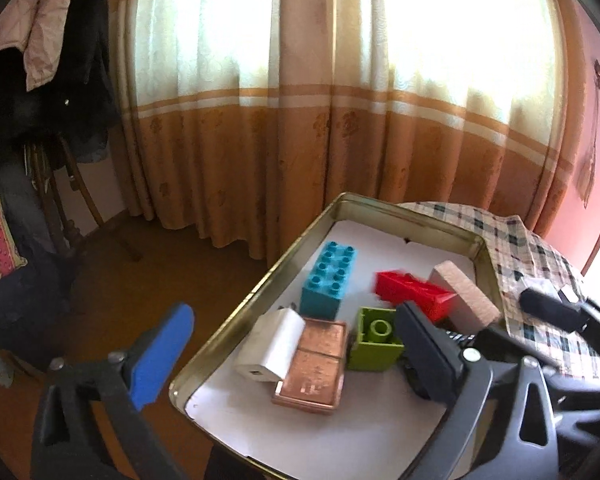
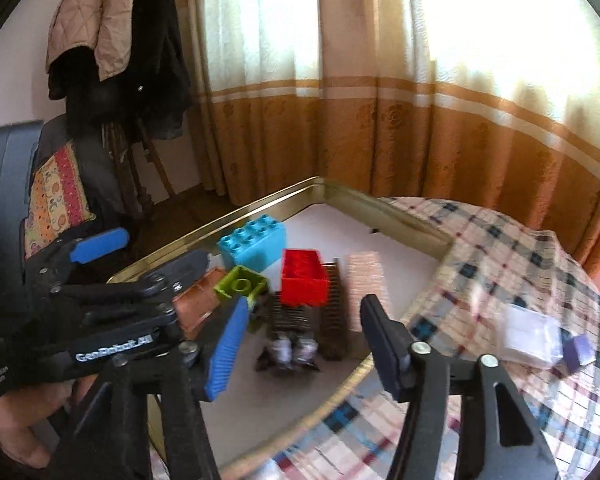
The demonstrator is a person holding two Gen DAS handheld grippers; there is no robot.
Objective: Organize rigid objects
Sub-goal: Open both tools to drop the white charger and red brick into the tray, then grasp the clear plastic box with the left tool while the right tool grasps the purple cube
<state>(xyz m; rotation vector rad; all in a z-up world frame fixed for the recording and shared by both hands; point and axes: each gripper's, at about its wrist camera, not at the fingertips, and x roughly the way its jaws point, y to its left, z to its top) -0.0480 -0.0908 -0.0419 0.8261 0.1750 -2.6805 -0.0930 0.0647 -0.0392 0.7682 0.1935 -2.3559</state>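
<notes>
A gold metal tray (image 1: 260, 284) (image 2: 260, 208) holds a teal brick (image 1: 328, 280) (image 2: 252, 244), a red brick (image 1: 414, 292) (image 2: 304, 280), a green brick (image 1: 374, 340) (image 2: 242, 284), a white charger (image 1: 270, 346), a copper box (image 1: 314, 368) (image 2: 198, 300), a pink block (image 1: 466, 296) (image 2: 366, 280) and a dark comb (image 2: 332, 316). My left gripper (image 1: 292, 356) is open and empty over the tray's near left edge. My right gripper (image 2: 304, 340) is open and empty just in front of the red brick, which looks blurred.
The tray lies on a plaid cloth (image 2: 500, 280). A clear packet (image 2: 530, 336) and a small purple thing (image 2: 578, 350) lie on the cloth to the right. A chair with coats (image 2: 112, 60) and curtains (image 2: 380, 120) stand behind.
</notes>
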